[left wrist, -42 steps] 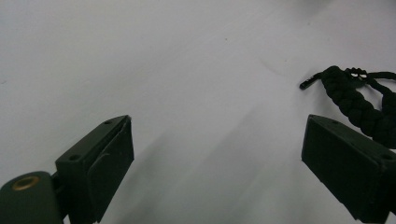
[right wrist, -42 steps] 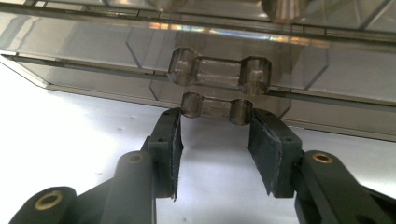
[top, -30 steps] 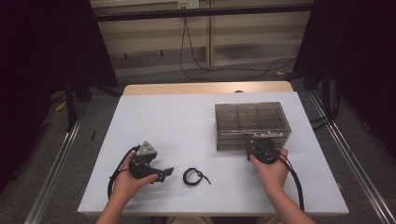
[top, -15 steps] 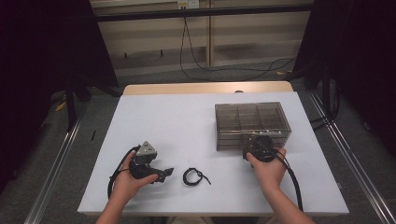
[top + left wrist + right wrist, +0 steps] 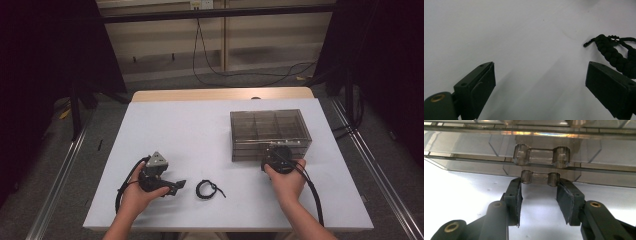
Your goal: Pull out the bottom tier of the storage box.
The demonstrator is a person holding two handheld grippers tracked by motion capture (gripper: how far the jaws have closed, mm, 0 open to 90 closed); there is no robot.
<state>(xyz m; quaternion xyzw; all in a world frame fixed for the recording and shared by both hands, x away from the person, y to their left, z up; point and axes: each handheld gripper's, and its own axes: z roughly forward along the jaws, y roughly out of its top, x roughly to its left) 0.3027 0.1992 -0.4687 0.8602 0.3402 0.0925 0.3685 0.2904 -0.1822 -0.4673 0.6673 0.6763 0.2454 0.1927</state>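
high view: person is sitting at 6 o'clock of the white table [image 5: 190, 130]. right gripper [image 5: 278, 156] is pressing up to the front of the smoky clear drawer box [image 5: 270, 131], which is sitting at approx 2 o'clock of the tabletop. left gripper [image 5: 172, 186] is resting near the 7 o'clock corner, pointing toward 3 o'clock at the black braided cord [image 5: 207, 189], just beside it but apart. judging progress: early stage — drawer is looking fully closed, cord is lying loose on the table, so pull-open, pickup and stow are all left.

left gripper view: jaws are standing wide apart, released, w/ nothing between them. cord [image 5: 616, 55] is lying at 2 o'clock, just past the right-hand jaw, not touching as far as i can tell.

right gripper view: fingers [image 5: 516, 197] are bracketing the lowest drawer handle [image 5: 540, 178] at 12 o'clock, one pad on each end, tips at or very near the handle ends. they are looking partly closed in but not clenched; can't tell if contact is firm. a second handle [image 5: 541, 155] is sitting right above, untouched.

surface & room: tabletop is plain matte white, uncluttered, w/ a wood strip [image 5: 220, 94] showing at the 12 o'clock edge. room is dim; dark curtains are hanging at 9 and 3 o'clock, cables [image 5: 240, 70] are trailing over grey floor at 12 o'clock, metal rails are running along both sides.
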